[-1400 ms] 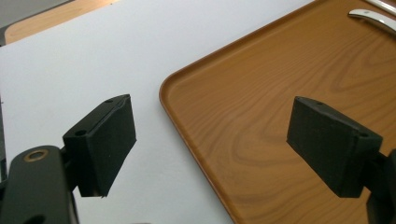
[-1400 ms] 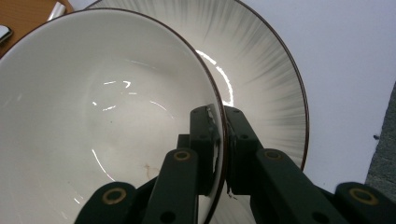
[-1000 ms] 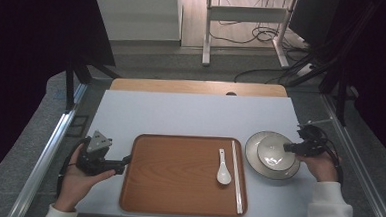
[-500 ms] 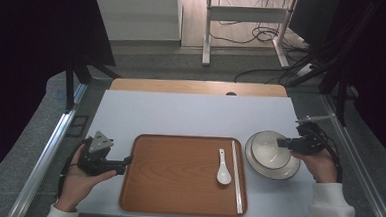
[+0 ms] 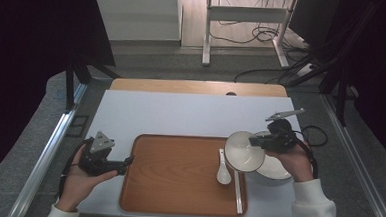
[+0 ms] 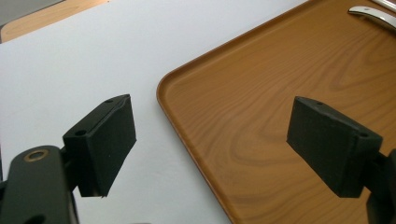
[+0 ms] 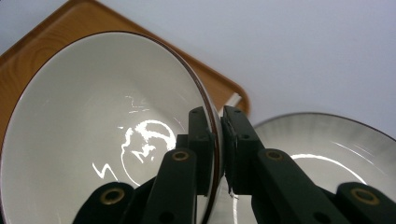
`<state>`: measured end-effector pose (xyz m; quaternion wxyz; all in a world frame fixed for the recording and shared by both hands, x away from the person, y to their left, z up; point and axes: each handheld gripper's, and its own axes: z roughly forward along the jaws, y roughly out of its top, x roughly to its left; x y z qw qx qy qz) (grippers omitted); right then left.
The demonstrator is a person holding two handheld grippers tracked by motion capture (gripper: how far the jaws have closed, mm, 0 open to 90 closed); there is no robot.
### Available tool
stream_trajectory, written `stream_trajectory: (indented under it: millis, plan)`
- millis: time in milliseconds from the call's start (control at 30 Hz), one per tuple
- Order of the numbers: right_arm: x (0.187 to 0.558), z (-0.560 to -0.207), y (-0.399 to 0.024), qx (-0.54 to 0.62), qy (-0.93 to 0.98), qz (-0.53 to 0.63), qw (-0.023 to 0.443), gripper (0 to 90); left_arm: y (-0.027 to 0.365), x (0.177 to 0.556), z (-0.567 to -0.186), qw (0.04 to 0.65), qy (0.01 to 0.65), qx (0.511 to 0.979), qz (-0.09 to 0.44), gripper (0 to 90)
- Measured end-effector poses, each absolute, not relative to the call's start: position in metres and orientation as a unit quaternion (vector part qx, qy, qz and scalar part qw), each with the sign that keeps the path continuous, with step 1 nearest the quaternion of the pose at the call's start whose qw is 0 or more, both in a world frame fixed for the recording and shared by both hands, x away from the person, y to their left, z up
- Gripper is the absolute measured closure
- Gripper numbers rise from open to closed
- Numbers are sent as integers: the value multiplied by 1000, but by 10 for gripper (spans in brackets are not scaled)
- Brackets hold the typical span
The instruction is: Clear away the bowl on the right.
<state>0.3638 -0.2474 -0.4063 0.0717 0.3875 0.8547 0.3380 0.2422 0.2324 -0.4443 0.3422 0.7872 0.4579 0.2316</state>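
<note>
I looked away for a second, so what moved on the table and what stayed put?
The right gripper, shut on the rim of the white bowl, has lifted it off the plate and carried it left, to the tray's right edge. The plate stayed on the table. The spoon, the chopsticks and the open left gripper beside the tray did not move.

Lab or test-bench room, not a home. White table stands in a metal rail frame on grey floor; bare desk legs and loose cables at far side; dark screens left and right.
</note>
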Motion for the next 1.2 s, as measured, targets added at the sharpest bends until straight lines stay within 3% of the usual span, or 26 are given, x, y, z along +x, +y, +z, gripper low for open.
stream_trajectory:
  millis: [1200]
  plan:
    - [365, -449, -141, 309, 903, 300, 16, 822, 232, 243, -445, 340, 457, 789, 229, 149]
